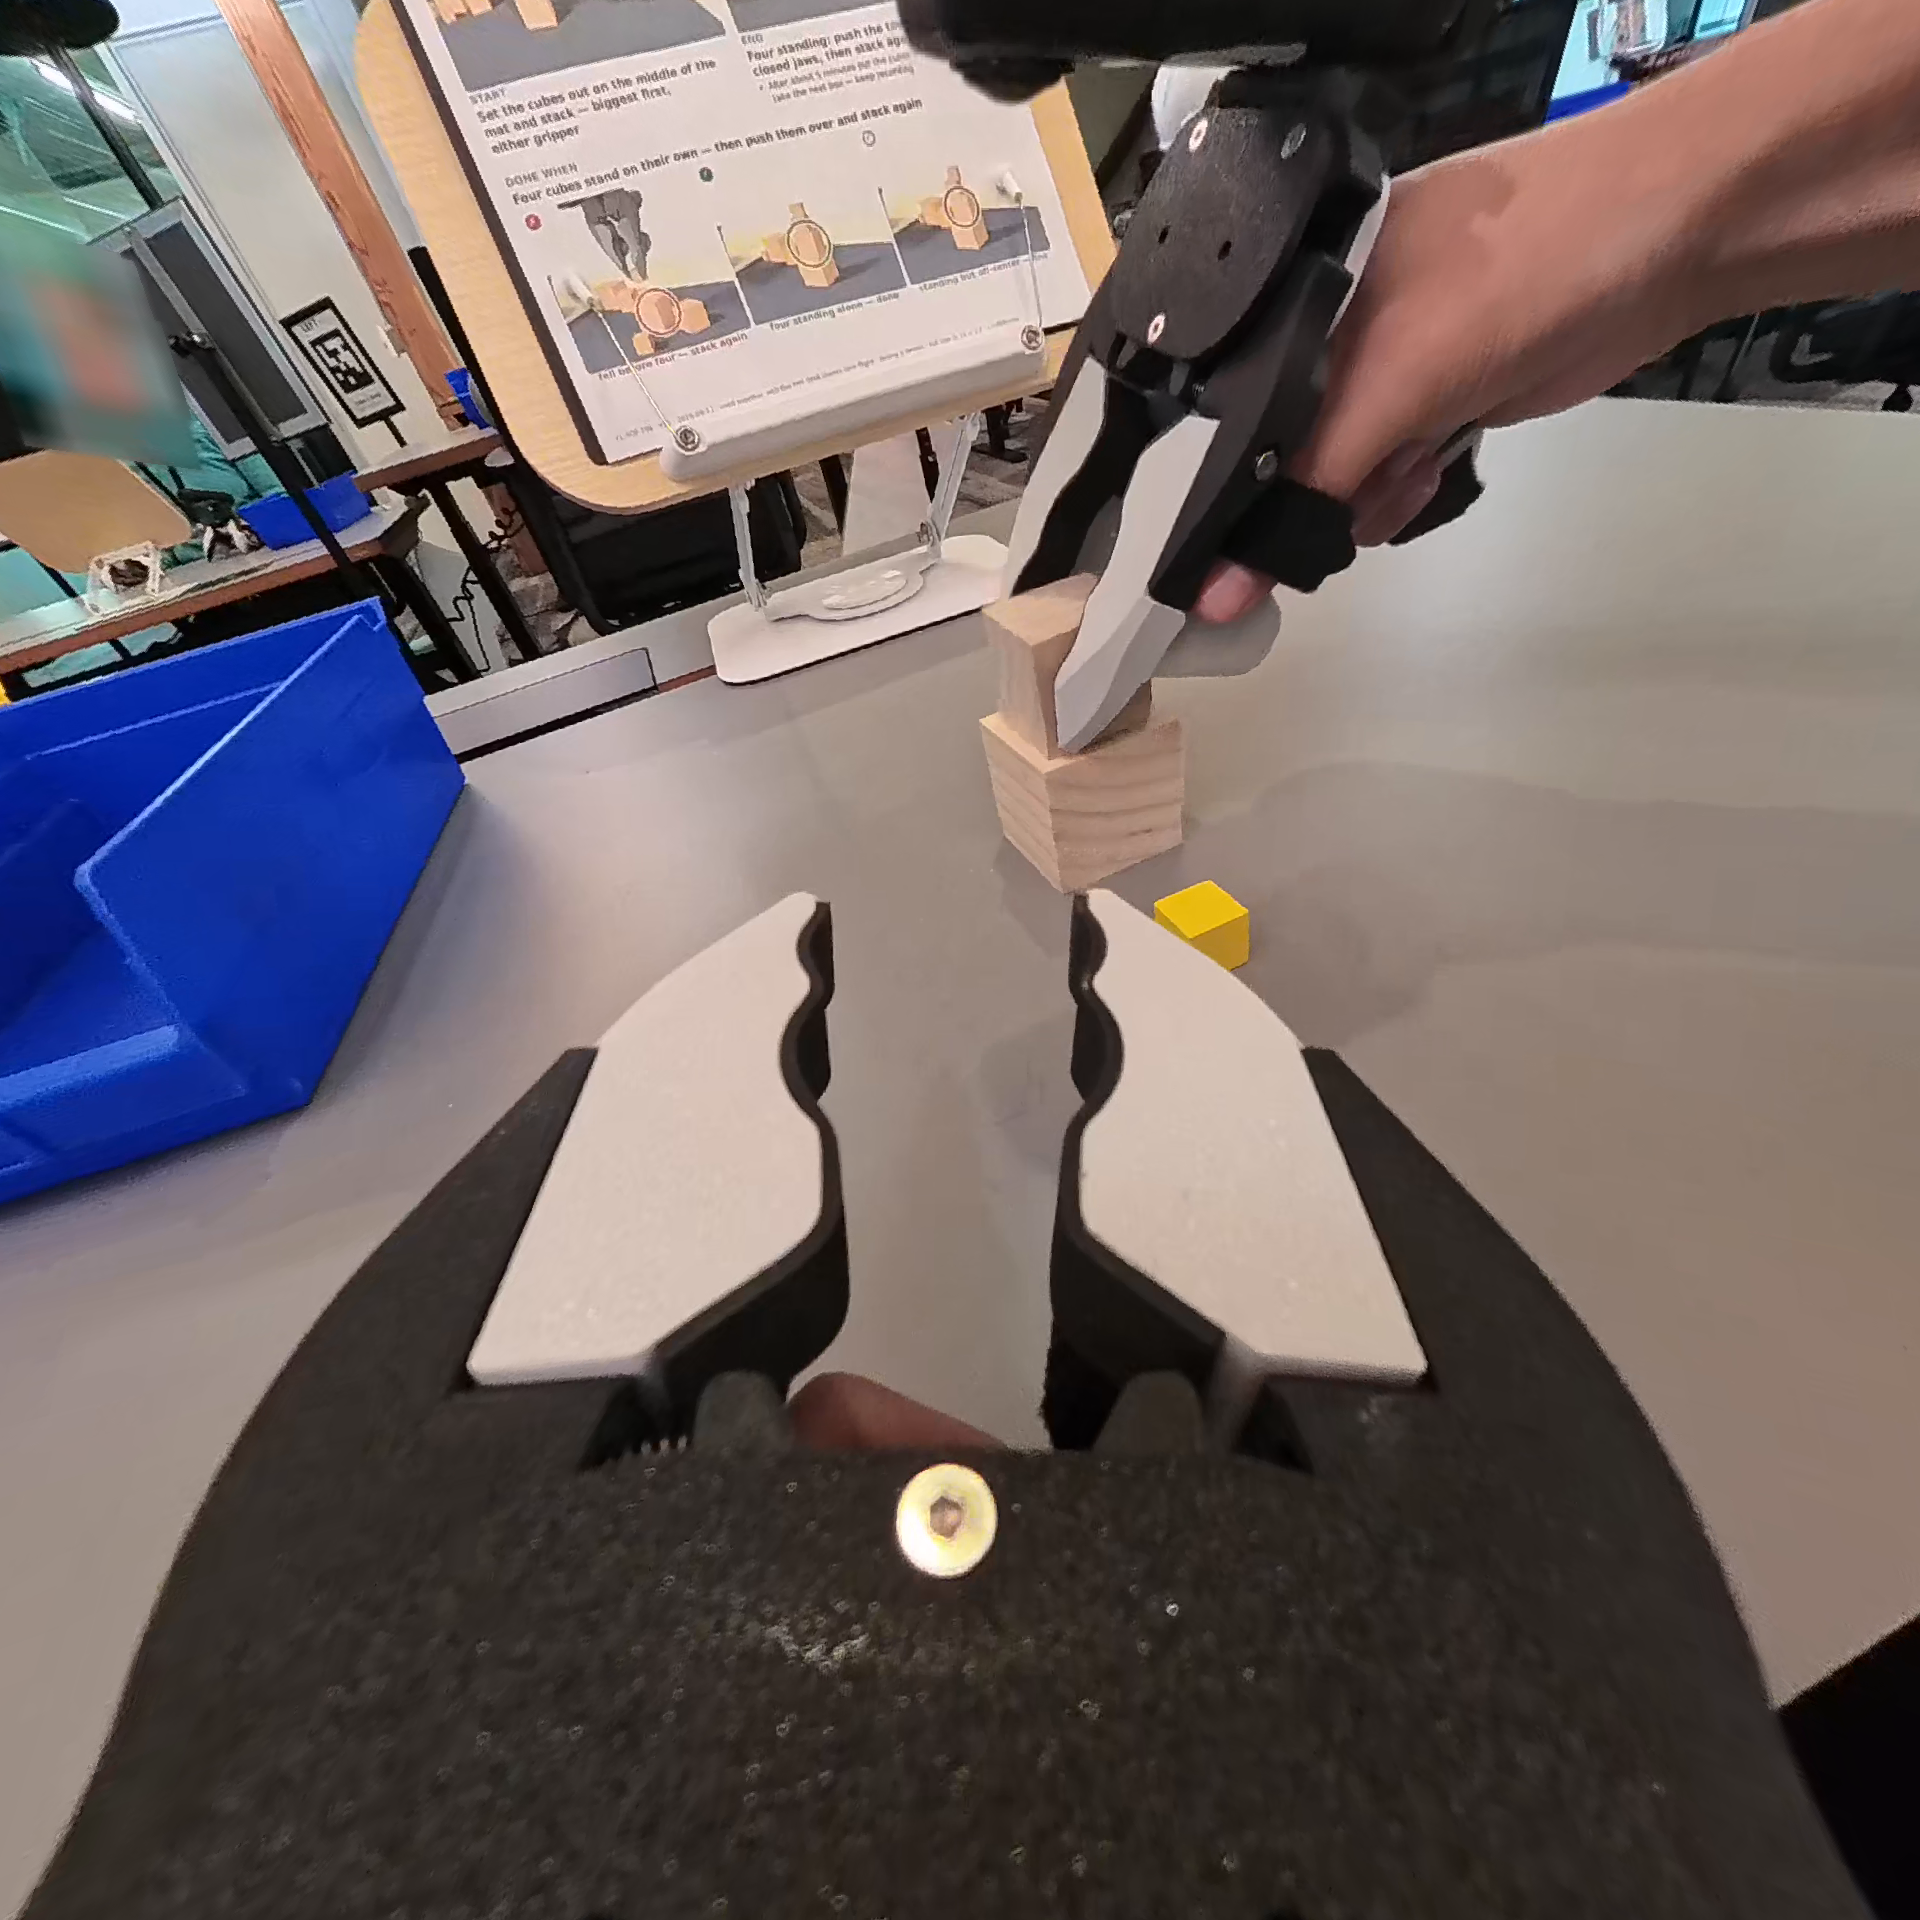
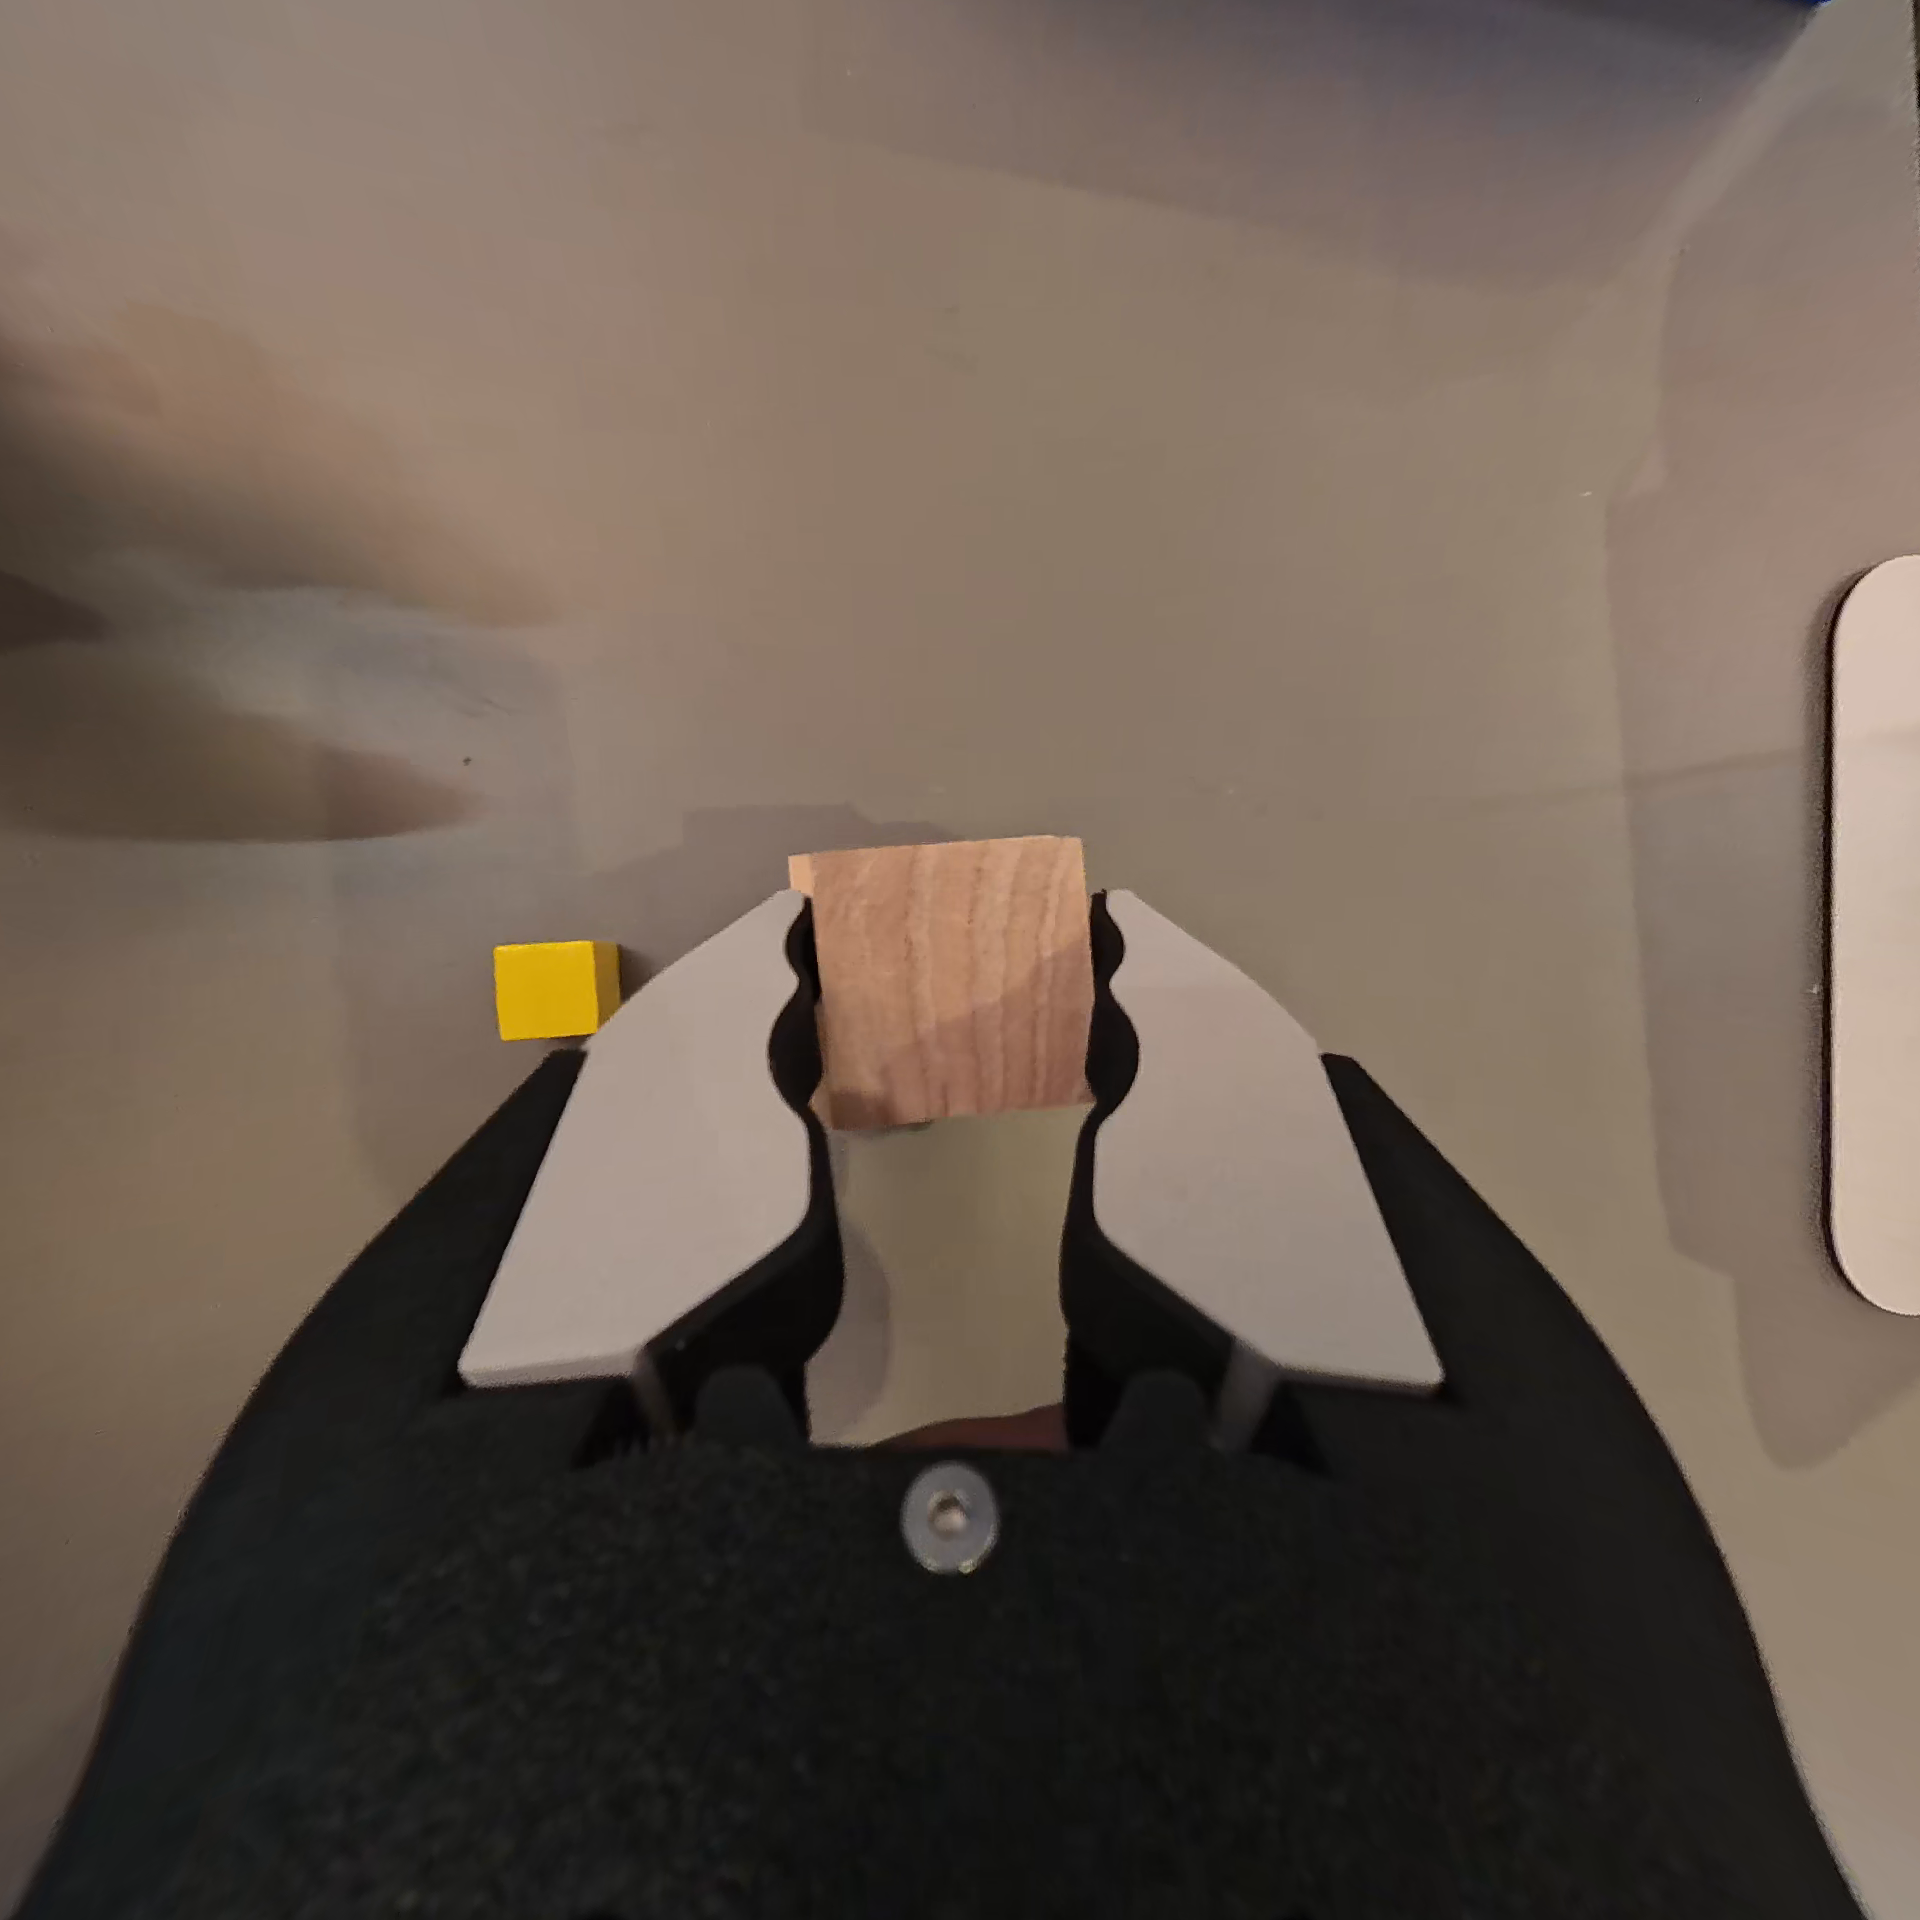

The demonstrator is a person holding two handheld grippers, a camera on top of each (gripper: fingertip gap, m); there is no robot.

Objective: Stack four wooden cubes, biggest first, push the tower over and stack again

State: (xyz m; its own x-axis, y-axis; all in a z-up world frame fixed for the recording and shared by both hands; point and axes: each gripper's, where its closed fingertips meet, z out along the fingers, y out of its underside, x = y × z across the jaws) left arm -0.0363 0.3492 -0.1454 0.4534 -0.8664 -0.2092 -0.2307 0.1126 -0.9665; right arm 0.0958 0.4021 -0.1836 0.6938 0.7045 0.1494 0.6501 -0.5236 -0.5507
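A large wooden cube (image 1: pixel 1086 805) stands on the grey table (image 1: pixel 1558 935). A smaller wooden cube (image 1: pixel 1023 649) rests on top of it, slightly turned. My right gripper (image 1: pixel 1044 675) comes down from above and is shut on this smaller cube. In the right wrist view the right gripper (image 2: pixel 951 904) clamps the smaller cube (image 2: pixel 951 997) on both sides. Only a sliver of the large cube (image 2: pixel 798 871) shows beneath. A small yellow cube (image 1: pixel 1203 923) (image 2: pixel 551 989) lies on the table beside the stack. My left gripper (image 1: pixel 951 914) is open and empty, just in front of the stack.
A blue bin (image 1: pixel 208 883) stands at the left of the table. An instruction board (image 1: pixel 748 208) on a white stand base (image 1: pixel 852 613) (image 2: pixel 1881 935) stands behind the stack. A person's hand (image 1: pixel 1507 312) holds the right gripper.
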